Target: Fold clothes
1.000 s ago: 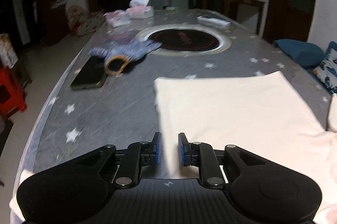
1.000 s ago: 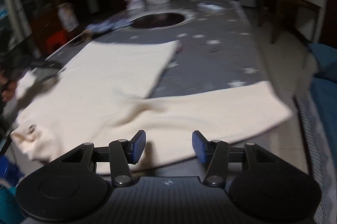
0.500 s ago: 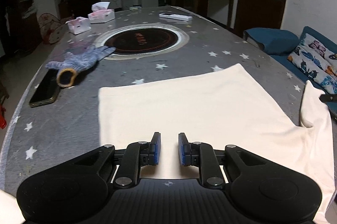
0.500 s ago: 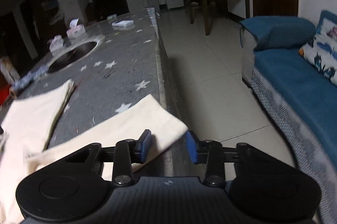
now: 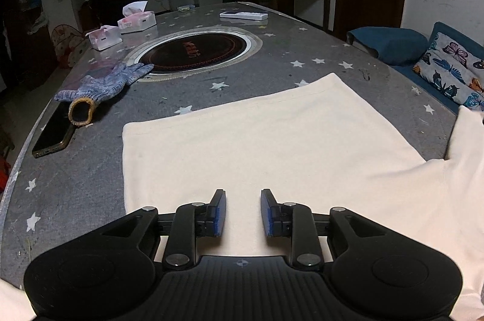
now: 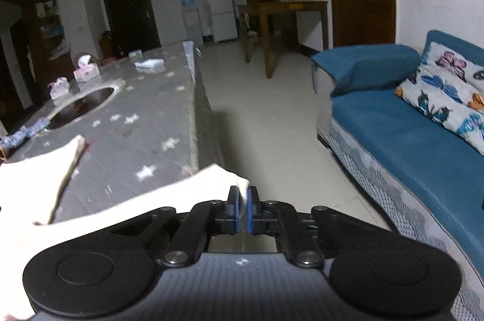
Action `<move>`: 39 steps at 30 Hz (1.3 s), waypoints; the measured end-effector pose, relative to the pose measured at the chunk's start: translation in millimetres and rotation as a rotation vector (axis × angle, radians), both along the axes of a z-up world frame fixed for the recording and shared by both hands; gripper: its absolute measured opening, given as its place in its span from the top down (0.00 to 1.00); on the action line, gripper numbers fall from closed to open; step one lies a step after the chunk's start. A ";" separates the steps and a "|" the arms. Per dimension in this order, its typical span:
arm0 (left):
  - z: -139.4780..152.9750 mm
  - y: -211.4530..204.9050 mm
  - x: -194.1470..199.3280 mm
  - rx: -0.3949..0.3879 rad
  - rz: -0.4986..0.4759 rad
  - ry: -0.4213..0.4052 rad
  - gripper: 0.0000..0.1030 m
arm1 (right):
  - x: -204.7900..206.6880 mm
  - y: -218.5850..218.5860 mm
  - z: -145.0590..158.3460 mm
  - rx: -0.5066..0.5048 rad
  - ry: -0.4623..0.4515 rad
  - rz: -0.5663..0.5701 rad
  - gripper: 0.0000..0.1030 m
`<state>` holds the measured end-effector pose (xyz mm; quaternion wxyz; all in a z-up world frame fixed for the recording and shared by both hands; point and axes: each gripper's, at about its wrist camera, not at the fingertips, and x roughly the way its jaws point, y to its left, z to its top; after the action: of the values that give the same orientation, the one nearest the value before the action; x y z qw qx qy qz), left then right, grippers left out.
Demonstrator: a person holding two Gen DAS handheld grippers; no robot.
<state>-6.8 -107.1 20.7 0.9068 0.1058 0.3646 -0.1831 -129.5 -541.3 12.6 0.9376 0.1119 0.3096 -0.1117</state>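
Observation:
A cream garment (image 5: 272, 145) lies spread flat on the grey star-patterned table (image 5: 90, 188); its sleeve (image 5: 462, 145) runs off to the right. My left gripper (image 5: 243, 212) is open and empty, just above the garment's near part. In the right wrist view my right gripper (image 6: 242, 207) is shut on the end of the cream sleeve (image 6: 224, 176) at the table's right edge, and the sleeve trails back left to the garment body (image 6: 33, 179).
A blue knit glove (image 5: 103, 85) and a dark phone (image 5: 54, 130) lie at the table's left. A round inset cooktop (image 5: 193, 49), two tissue boxes (image 5: 136, 18) and a white remote (image 5: 243, 15) sit farther back. A blue sofa (image 6: 408, 139) with a butterfly cushion (image 6: 447, 91) stands to the right.
My right gripper closed on the sleeve end at the table's right edge. My left gripper moved right over the garment and opened wider.

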 end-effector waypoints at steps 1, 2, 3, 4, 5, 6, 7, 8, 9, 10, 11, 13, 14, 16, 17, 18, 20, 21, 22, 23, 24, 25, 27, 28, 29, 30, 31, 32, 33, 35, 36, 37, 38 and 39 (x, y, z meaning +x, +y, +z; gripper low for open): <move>1.5 -0.9 -1.4 -0.002 -0.001 0.001 0.72 | -0.7 -0.7 -2.6 0.008 0.006 -0.006 0.96; 3.7 -2.2 -3.8 -0.006 -0.007 0.001 0.72 | -1.9 0.0 -1.9 0.014 -0.002 -0.007 0.96; 6.7 -4.0 -7.3 -0.013 -0.019 -0.004 0.72 | -3.4 1.2 0.2 0.018 -0.014 -0.006 0.96; 10.4 -7.3 -12.3 -0.025 -0.041 -0.011 0.72 | -5.2 2.6 4.6 0.019 -0.030 0.000 0.96; 14.3 -11.6 -17.6 -0.041 -0.069 -0.018 0.72 | -7.4 4.1 10.4 0.017 -0.049 0.009 0.96; 17.5 -17.1 -22.9 -0.059 -0.100 -0.021 0.72 | -8.8 6.0 16.5 0.014 -0.066 0.018 0.96; 20.2 -23.6 -28.1 -0.080 -0.135 -0.020 0.73 | -10.4 8.2 23.4 0.009 -0.083 0.027 0.96; 21.4 -30.6 -32.2 -0.095 -0.167 -0.017 0.73 | -11.9 10.3 30.2 0.005 -0.099 0.036 0.96; 21.2 -37.9 -35.3 -0.103 -0.197 -0.011 0.73 | -13.2 12.5 36.3 0.003 -0.115 0.045 0.96; 21.1 -45.2 -38.4 -0.112 -0.227 -0.005 0.73 | -14.4 14.7 42.3 0.002 -0.130 0.054 0.96; 21.0 -52.5 -41.6 -0.121 -0.256 0.001 0.73 | -15.6 16.9 47.9 0.004 -0.145 0.064 0.96; 19.9 -66.9 -46.7 -0.133 -0.308 0.010 0.73 | -18.4 22.1 57.8 0.003 -0.169 0.084 0.96; 18.2 -73.8 -47.8 -0.132 -0.322 0.012 0.74 | -19.7 24.9 63.2 -0.002 -0.181 0.093 0.96; 15.1 -84.9 -47.6 -0.135 -0.342 0.020 0.75 | -22.2 28.9 70.7 -0.007 -0.200 0.108 0.96; 13.5 -90.1 -46.4 -0.139 -0.348 0.024 0.76 | -23.7 30.7 74.6 -0.010 -0.211 0.113 0.96; 11.6 -95.1 -45.6 -0.139 -0.354 0.028 0.77 | -25.3 32.5 78.5 -0.013 -0.221 0.119 0.96; 7.3 -104.6 -44.7 -0.135 -0.366 0.038 0.77 | -28.4 36.1 86.4 -0.019 -0.242 0.130 0.96; 5.1 -109.4 -44.3 -0.133 -0.371 0.042 0.77 | -29.6 37.1 89.1 -0.021 -0.248 0.133 0.96; 3.0 -114.2 -43.9 -0.131 -0.377 0.047 0.77 | -30.6 37.6 91.1 -0.023 -0.253 0.134 0.96; 0.4 -117.3 -43.6 -0.128 -0.380 0.049 0.77 | -31.3 37.9 92.8 -0.023 -0.257 0.134 0.96; -2.6 -119.0 -43.3 -0.124 -0.381 0.050 0.77 | -32.0 38.7 94.9 -0.022 -0.263 0.135 0.96; -5.5 -120.7 -43.0 -0.121 -0.383 0.051 0.77 | -32.9 39.6 96.8 -0.022 -0.268 0.138 0.96; -5.9 -118.2 -44.6 -0.130 -0.381 0.052 0.77 | -34.3 41.2 100.2 -0.023 -0.275 0.146 0.96; -3.8 -113.8 -46.0 -0.138 -0.377 0.049 0.77 | -34.8 42.9 102.7 -0.025 -0.279 0.152 0.96; -0.3 -107.3 -47.6 -0.148 -0.371 0.042 0.77 | -35.3 45.3 105.8 -0.028 -0.285 0.161 0.96; 3.1 -100.9 -49.3 -0.159 -0.366 0.036 0.77 | -35.9 47.7 108.8 -0.032 -0.290 0.169 0.96; 6.5 -94.5 -50.9 -0.169 -0.360 0.029 0.76 | -35.8 50.9 111.9 -0.035 -0.296 0.180 0.96; 9.9 -88.1 -52.5 -0.179 -0.355 0.022 0.76 | -35.4 54.6 114.9 -0.038 -0.301 0.194 0.96; 13.3 -80.7 -54.1 -0.188 -0.345 0.015 0.75 | -34.1 59.8 118.3 -0.043 -0.305 0.213 0.96; 20.5 -60.6 -57.9 -0.199 -0.307 -0.005 0.74 | -30.7 72.0 125.5 -0.053 -0.313 0.256 0.96; 23.8 -50.4 -60.1 -0.204 -0.286 -0.016 0.71 | -29.7 78.8 129.2 -0.056 -0.317 0.282 0.96; 26.6 -40.0 -62.9 -0.210 -0.263 -0.026 0.69 | -27.9 86.4 132.3 -0.056 -0.321 0.311 0.96; 29.1 -29.0 -65.9 -0.216 -0.239 -0.035 0.68 | -25.4 94.8 135.2 -0.057 -0.325 0.340 0.96; 30.8 -18.3 -69.2 -0.222 -0.216 -0.043 0.65 | -22.3 103.7 137.8 -0.056 -0.326 0.372 0.96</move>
<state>-76.0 -125.4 51.5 0.8956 0.0473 0.3094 -0.3163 -151.8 -437.6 150.4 0.9824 0.0435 0.1661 0.0738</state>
